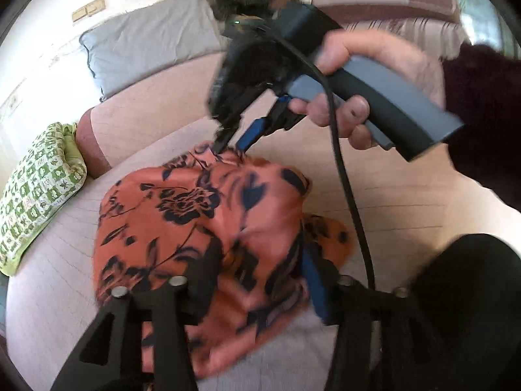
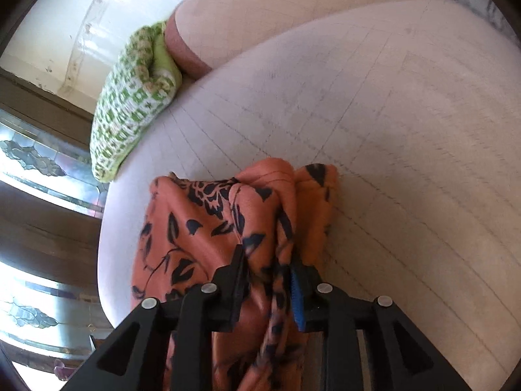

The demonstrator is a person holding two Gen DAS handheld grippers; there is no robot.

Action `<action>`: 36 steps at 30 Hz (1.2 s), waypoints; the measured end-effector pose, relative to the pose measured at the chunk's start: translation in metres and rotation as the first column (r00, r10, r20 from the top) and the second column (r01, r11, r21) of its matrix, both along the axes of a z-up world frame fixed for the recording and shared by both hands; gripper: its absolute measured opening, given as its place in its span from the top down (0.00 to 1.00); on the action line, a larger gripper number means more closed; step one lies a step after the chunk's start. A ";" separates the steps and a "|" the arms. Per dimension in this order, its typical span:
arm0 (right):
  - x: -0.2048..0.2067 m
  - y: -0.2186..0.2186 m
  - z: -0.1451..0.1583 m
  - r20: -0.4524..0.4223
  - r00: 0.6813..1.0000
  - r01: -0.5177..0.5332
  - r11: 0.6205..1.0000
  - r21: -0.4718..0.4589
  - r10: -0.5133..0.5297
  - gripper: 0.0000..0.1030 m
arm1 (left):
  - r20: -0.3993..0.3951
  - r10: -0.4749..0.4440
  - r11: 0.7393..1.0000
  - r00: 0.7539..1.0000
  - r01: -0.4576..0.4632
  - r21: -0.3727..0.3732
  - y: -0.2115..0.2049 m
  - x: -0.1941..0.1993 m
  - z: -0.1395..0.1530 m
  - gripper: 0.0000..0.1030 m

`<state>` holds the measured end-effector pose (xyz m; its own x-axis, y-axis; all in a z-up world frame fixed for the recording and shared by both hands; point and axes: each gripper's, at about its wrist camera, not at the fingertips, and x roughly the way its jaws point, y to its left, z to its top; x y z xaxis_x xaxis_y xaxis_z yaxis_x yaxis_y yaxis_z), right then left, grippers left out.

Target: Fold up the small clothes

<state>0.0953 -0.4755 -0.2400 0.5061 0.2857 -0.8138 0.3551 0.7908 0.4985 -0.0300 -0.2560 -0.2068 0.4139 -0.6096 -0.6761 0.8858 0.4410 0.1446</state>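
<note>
An orange garment with a dark floral print [image 1: 195,215] lies bunched on the pale bed cover [image 1: 374,202]. My left gripper [image 1: 260,260] is shut on its near part, with cloth bunched between the fingers. My right gripper [image 1: 232,141], held in a hand, pinches the garment's far edge in the left wrist view. In the right wrist view the garment [image 2: 208,228] hangs between the right gripper's fingers [image 2: 270,270], which are shut on a fold of it above the bed cover [image 2: 390,130].
A green patterned folded blanket [image 1: 39,192] lies at the bed's left edge and also shows in the right wrist view [image 2: 130,104]. A grey pillow [image 1: 146,55] and a pink bolster [image 1: 94,140] lie behind. A black cable [image 1: 351,195] hangs from the right gripper.
</note>
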 end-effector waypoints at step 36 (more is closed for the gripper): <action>-0.010 0.051 0.026 -0.049 0.999 0.003 0.995 -0.098 -0.008 0.75 | -0.353 0.344 0.916 0.870 -0.393 -0.079 0.126 0.122 -0.034 0.30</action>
